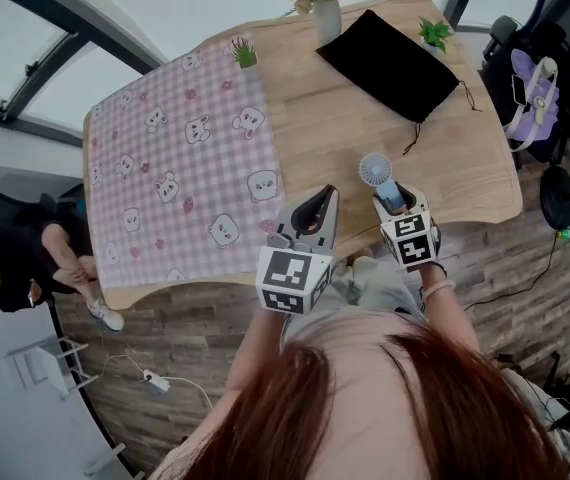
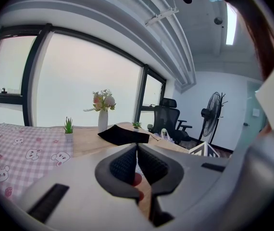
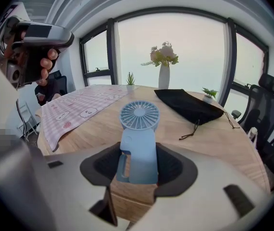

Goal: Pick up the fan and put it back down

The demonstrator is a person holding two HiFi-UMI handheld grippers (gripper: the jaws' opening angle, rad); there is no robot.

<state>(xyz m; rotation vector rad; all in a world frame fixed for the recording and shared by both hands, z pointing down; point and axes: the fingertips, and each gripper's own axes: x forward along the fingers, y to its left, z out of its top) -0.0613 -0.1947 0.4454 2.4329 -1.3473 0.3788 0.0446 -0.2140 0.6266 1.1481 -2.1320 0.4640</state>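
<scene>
Fan [image 3: 138, 134] near front edge of desk [image 1: 365, 118], on near side of black pouch [image 1: 390, 63]. Bare wood lies between fan and pouch. Checked cloth [image 1: 180, 168] lies left of pouch.

Fan pale blue, round grille, flat handle.

Right gripper [image 3: 138, 163] grasping handle. Left gripper [image 2: 137, 160] clenched, empty.

Desk edge plain only in head view.

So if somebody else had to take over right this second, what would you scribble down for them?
Left gripper: shut, nothing in it, held off to the side near the table's front edge.
Right gripper: shut on the fan, clamping its handle, with the round head pointing away from the person.
The fan is over the bare wood of the table, near the front edge and right of the checked cloth. It looks lifted, though I can't see its underside.
Done: fan picked up.
Left: lower it onto the wood, open the jaws, and pull back.
</scene>
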